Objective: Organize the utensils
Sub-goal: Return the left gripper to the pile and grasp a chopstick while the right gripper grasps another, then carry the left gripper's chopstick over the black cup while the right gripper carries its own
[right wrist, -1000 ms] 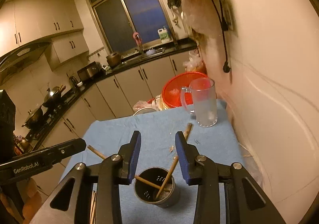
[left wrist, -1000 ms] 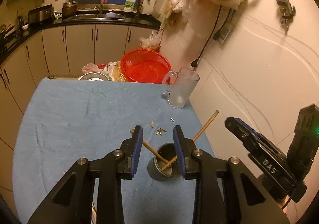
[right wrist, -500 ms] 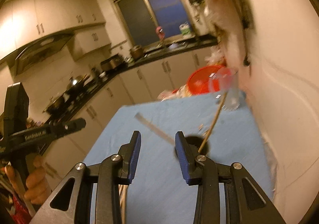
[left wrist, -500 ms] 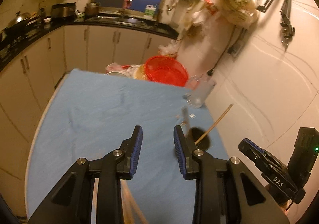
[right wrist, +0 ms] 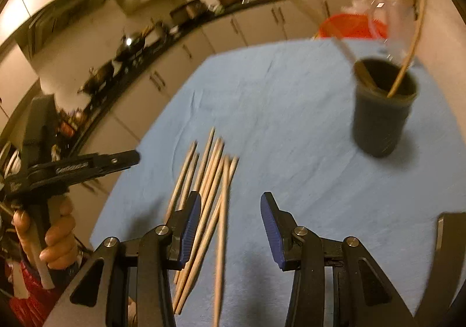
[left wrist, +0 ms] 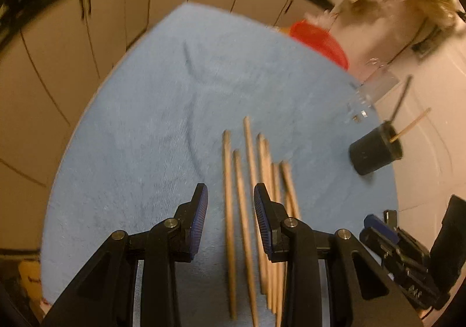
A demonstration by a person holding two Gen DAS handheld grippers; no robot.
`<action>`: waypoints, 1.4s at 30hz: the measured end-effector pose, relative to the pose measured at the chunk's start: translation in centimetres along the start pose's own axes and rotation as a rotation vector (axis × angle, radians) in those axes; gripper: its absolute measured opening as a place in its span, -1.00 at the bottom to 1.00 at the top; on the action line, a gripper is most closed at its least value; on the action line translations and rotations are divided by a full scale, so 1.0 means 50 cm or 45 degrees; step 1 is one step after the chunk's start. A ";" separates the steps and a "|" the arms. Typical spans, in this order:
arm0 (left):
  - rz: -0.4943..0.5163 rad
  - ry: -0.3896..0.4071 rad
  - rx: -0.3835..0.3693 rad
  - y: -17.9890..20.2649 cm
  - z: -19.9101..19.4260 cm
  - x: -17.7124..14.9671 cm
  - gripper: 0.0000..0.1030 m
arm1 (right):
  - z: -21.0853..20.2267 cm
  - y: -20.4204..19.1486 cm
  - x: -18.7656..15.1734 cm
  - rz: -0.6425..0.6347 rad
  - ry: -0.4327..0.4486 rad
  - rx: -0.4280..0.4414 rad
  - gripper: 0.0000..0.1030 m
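Note:
Several wooden chopsticks (left wrist: 247, 181) lie side by side on the blue cloth (left wrist: 145, 123); they also show in the right wrist view (right wrist: 209, 175). My left gripper (left wrist: 231, 210) is open and empty, hovering over the near ends of two chopsticks. My right gripper (right wrist: 230, 222) is open and empty above the bundle's right side. A dark perforated holder (right wrist: 381, 111) stands at the right with two chopsticks in it; it also shows in the left wrist view (left wrist: 375, 149).
A glass mug (left wrist: 375, 88) and a red basket (left wrist: 320, 38) stand at the table's far right by the wall. Kitchen cabinets (left wrist: 87, 21) run along the left. The right gripper shows low right in the left wrist view (left wrist: 402, 248).
Both grippers swung away from the holder, left and down, to over the chopsticks lying on the cloth. Both stay open.

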State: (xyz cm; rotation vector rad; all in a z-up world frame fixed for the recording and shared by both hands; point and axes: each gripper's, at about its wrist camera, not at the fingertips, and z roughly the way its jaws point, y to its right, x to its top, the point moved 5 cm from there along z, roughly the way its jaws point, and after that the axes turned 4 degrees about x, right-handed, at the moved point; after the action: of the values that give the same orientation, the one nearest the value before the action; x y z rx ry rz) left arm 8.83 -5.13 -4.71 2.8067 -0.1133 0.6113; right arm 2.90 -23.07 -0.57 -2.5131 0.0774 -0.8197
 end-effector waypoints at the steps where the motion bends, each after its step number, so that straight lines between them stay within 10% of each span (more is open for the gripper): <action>1: -0.005 -0.010 0.004 -0.002 0.013 0.003 -0.39 | 0.006 -0.002 -0.003 0.005 -0.008 0.007 -0.11; 11: -0.001 -0.127 0.067 0.009 0.135 0.044 -0.40 | 0.014 -0.007 -0.018 -0.014 -0.013 -0.030 -0.11; 20: 0.023 -0.107 0.122 -0.009 0.144 0.043 -0.79 | 0.039 0.001 -0.012 -0.011 -0.069 -0.047 -0.11; 42: 0.055 -0.081 0.125 -0.055 0.113 -0.007 -0.87 | 0.234 0.000 0.050 -0.097 -0.289 -0.190 -0.82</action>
State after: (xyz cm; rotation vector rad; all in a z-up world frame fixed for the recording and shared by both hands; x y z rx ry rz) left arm 11.12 -4.04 -10.46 2.9261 -0.1608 0.5519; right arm 11.58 -18.48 -7.38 -2.7471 -0.0351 -0.5708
